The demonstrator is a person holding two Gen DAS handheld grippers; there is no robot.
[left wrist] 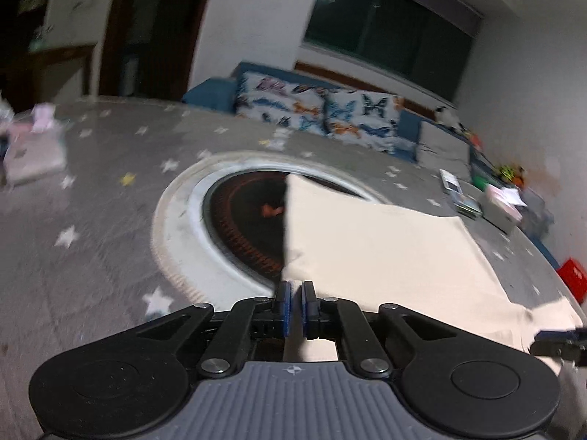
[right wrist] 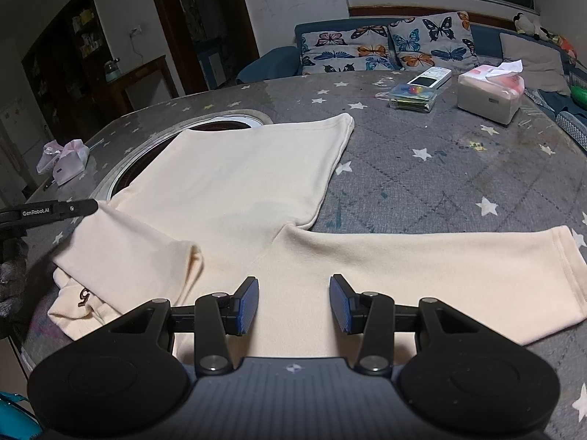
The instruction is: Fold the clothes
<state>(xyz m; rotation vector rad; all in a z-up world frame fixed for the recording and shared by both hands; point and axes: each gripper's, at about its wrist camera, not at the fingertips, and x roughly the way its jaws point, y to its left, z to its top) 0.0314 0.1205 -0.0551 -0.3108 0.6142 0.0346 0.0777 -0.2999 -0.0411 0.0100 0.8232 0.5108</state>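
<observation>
A cream long-sleeved top (right wrist: 238, 183) lies on the grey star-patterned table (right wrist: 458, 183). Its right sleeve (right wrist: 458, 278) stretches out flat to the right. Its left sleeve (right wrist: 121, 249) is folded inward over the body. My right gripper (right wrist: 293, 304) is open and hovers just above the near part of the top, empty. My left gripper (left wrist: 295, 308) is shut on a lifted edge of the cream top (left wrist: 385, 256), which rises between its pads. The left gripper's body shows at the left edge of the right wrist view (right wrist: 47, 212).
A round recessed heater (left wrist: 249, 227) sits in the table under the top's far part. A tissue box (right wrist: 489, 97), a clear box (right wrist: 412, 97) and a remote (right wrist: 429, 79) lie at the far right. A pink bag (right wrist: 66, 161) lies far left. A sofa with butterfly cushions (right wrist: 385, 46) stands behind.
</observation>
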